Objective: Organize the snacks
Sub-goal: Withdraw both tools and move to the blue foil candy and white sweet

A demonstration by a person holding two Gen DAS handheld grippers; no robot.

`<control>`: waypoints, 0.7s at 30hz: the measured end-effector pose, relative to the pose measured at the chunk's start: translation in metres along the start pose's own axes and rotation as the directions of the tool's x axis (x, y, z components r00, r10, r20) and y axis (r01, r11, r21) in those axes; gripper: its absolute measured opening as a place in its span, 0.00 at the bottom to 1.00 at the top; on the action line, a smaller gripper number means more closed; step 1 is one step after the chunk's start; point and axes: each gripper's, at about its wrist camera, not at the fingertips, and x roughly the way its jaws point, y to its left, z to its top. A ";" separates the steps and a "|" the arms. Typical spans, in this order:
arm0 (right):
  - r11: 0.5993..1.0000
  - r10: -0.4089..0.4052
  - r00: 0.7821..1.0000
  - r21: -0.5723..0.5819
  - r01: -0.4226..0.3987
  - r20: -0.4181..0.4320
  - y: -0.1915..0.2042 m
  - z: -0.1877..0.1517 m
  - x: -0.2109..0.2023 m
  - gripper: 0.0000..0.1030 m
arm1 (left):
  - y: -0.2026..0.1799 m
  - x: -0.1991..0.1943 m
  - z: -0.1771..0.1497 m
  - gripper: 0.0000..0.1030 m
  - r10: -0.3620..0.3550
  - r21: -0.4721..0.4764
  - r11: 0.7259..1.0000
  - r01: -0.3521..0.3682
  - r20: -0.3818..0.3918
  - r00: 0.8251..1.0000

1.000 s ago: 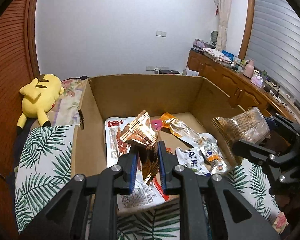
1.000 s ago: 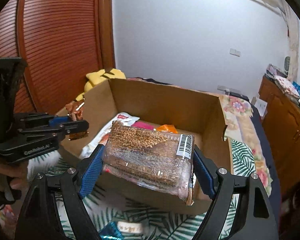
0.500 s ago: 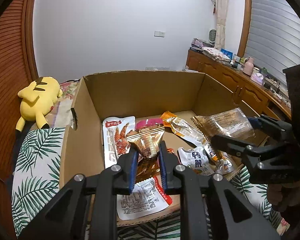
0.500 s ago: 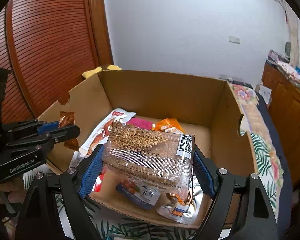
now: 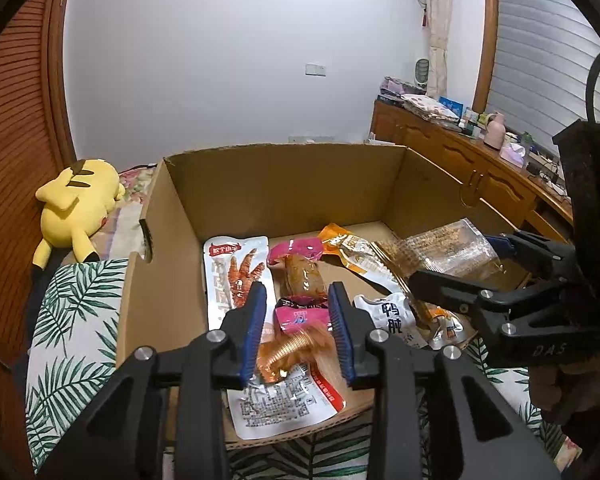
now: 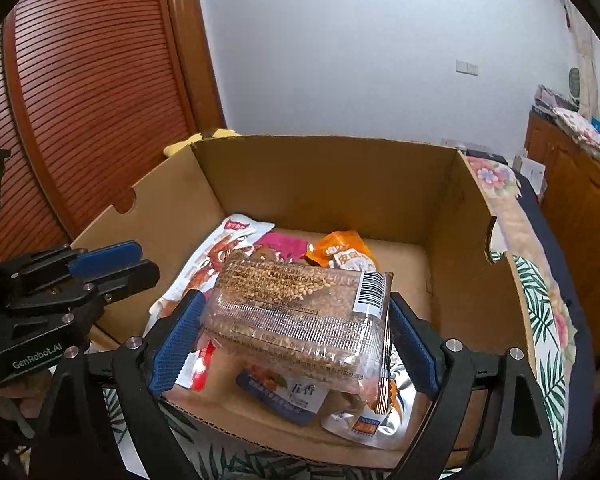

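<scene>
An open cardboard box (image 5: 284, 184) holds several snack packets. My left gripper (image 5: 298, 334) is open over the box's near edge; a gold-brown foil snack (image 5: 296, 354), blurred, lies loose between and below its jaws on a white packet (image 5: 276, 400). My right gripper (image 6: 294, 344) is shut on a clear pack of grain bars (image 6: 300, 316) with a barcode and holds it above the box's near right part. That pack (image 5: 440, 254) and the right gripper (image 5: 460, 268) also show in the left wrist view. The left gripper shows at the left of the right wrist view (image 6: 112, 268).
In the box lie a chicken-feet packet (image 5: 236, 272), a pink-wrapped snack (image 5: 300, 276), an orange packet (image 5: 352, 256) and a white packet (image 5: 388, 316). The box stands on a leaf-print cloth (image 5: 76, 320). A yellow plush toy (image 5: 76, 204) lies to the left. A wooden cabinet (image 5: 480, 168) stands to the right.
My left gripper has opened and let go of the gold-brown foil snack, which dropped into the box. My right gripper has carried the grain bar pack forward over the box.
</scene>
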 end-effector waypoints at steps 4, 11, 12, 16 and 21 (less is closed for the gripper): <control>1.000 -0.012 1.000 -0.015 0.012 -0.011 0.002 0.002 0.002 0.90 | -0.001 -0.004 0.001 0.34 -0.003 -0.004 1.000 0.003 0.002 1.000; 0.999 -0.023 1.000 -0.027 0.023 0.001 0.005 0.006 0.000 0.92 | -0.008 -0.026 -0.002 0.40 -0.004 0.016 1.000 0.004 0.041 0.999; 0.999 -0.025 1.000 -0.024 0.025 0.003 0.006 0.007 -0.001 0.92 | -0.009 -0.029 -0.003 0.41 -0.007 0.018 1.000 0.006 0.044 0.999; 1.000 0.004 0.999 -0.021 -0.004 0.036 0.011 0.005 -0.016 0.92 | -0.013 -0.044 -0.007 0.43 -0.019 0.028 0.999 0.017 0.056 0.998; 0.999 0.025 0.996 -0.034 -0.022 0.089 0.019 -0.010 -0.053 0.92 | -0.025 -0.067 -0.016 0.44 -0.038 0.047 0.998 0.035 0.070 0.997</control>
